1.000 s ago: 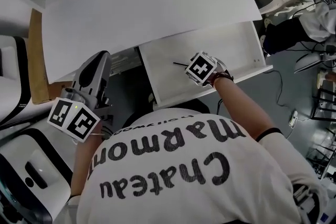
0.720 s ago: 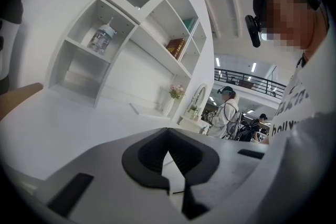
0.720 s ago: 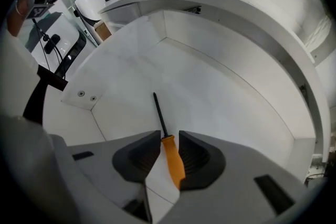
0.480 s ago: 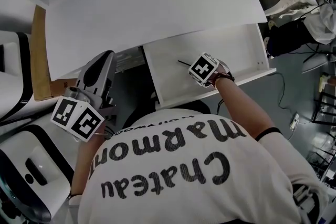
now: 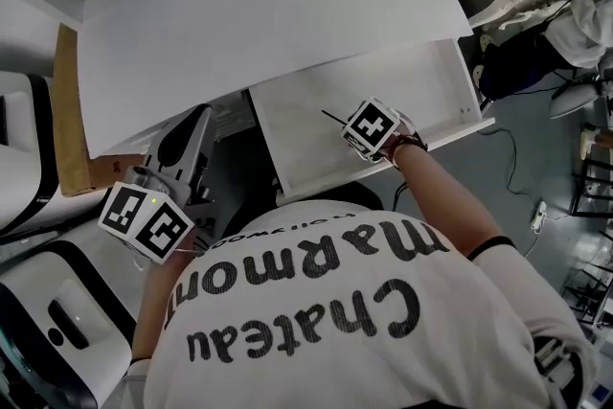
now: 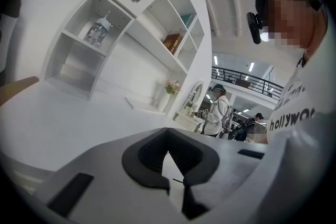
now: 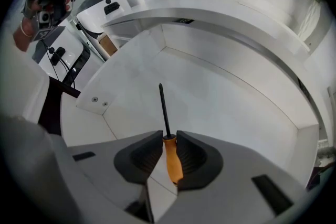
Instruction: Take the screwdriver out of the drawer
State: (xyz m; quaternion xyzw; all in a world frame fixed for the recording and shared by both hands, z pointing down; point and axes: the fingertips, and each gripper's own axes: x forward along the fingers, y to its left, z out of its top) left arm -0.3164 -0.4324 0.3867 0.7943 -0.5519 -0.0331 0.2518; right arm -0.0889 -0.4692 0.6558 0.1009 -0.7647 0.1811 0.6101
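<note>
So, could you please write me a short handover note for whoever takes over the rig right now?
Right gripper: jaws have just been closing and now clamp the orange handle of the screwdriver, which is inside the open drawer.
Left gripper: shut, empty, off to the drawer's left.
Done: drawer open, screwdriver gripped.
Left to do: lift it out of the drawer.

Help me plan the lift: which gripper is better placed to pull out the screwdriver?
Right. The right gripper, jaws just closed further, grips the screwdriver by its handle inside the drawer; the left gripper hangs outside, empty.
</note>
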